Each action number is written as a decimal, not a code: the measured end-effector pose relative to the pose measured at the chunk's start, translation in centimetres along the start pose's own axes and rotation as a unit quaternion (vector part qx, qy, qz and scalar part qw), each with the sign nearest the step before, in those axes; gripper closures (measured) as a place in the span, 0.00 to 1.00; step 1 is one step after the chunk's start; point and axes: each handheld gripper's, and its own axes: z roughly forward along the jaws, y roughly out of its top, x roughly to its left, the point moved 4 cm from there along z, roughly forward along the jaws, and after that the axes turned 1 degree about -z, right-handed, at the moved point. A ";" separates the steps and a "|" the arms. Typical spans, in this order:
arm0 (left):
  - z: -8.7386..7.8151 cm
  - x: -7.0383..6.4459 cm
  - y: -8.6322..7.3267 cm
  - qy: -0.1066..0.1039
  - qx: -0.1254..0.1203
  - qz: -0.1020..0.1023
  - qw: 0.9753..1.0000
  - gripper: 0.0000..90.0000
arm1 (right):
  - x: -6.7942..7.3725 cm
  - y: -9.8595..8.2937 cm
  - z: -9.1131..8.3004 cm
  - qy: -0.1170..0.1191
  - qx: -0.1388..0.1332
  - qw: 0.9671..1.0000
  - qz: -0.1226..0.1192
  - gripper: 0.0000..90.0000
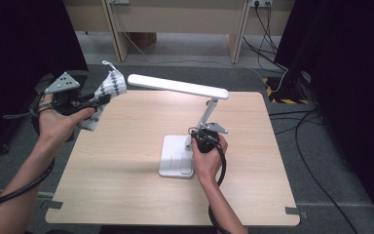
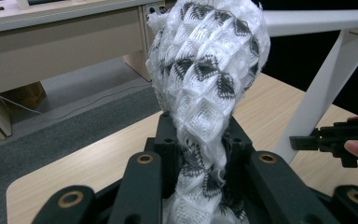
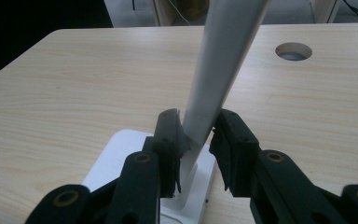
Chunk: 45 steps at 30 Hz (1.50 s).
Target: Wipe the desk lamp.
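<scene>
Light wooden table (image 1: 126,195), grey carpet floor (image 1: 185,73), beige desk (image 1: 175,19) behind, dark curtains (image 1: 19,39)

The cloth (image 2: 209,79) clamped in the left tool (image 1: 95,101) is white, knitted in a diamond weave with black zigzag flecks. The lamp (image 1: 177,156) pinched by the black right tool (image 3: 196,140) is plain white, on a pale wood-grain counter (image 1: 126,146) above grey carpet (image 1: 185,73).

Your light wooden table (image 1: 126,165) carries the white desk lamp (image 1: 176,162), whose base rests near its middle.
</scene>
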 end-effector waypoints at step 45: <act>3.0 -3.4 6.3 -0.032 -0.006 0.032 0.999 0.81 | 0.3 -0.2 0.5 -0.001 0.005 1.000 -0.011 0.79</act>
